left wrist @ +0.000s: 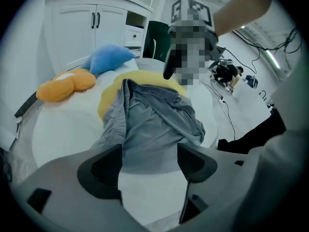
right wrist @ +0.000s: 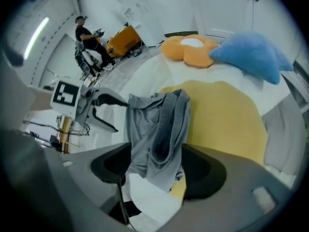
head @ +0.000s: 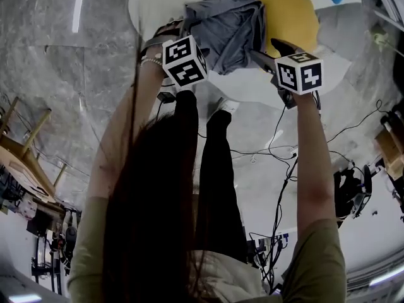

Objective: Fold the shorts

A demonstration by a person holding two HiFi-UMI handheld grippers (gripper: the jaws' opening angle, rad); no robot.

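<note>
Shorts (head: 230,27), grey and rumpled, lie in a loose heap near the bench's front edge. Part of them lies on a yellow mat (head: 293,11) and part on the white cover beside it. One side is doubled over the middle, and dark folds run along the length.

The white-covered bench (head: 249,87) fills the top of the head view, and its rounded edge faces the person. A white cabinet (left wrist: 82,28) with dark handles stands behind it. The yellow mat is spread over the middle of the bench. A blue cushion (left wrist: 110,57) rests at the back, and an orange flower-shaped cushion (left wrist: 63,86) lies just beside it. Both are well apart from the shorts.

The person's bare forearms reach down to the bench edge, one on each side of the heap. The left claw (left wrist: 148,166) hangs over the near hem with its jaws wide apart. Grey cloth shows in the gap beyond them, but neither pad presses on it. The right claw (right wrist: 155,170) is held at the other side, also spread wide. A hanging corner of the shorts shows between its jaws without being pinched. A square-marker cube (head: 184,60) tops the left claw. Black cables (head: 278,163) trail across the grey floor below.
</note>
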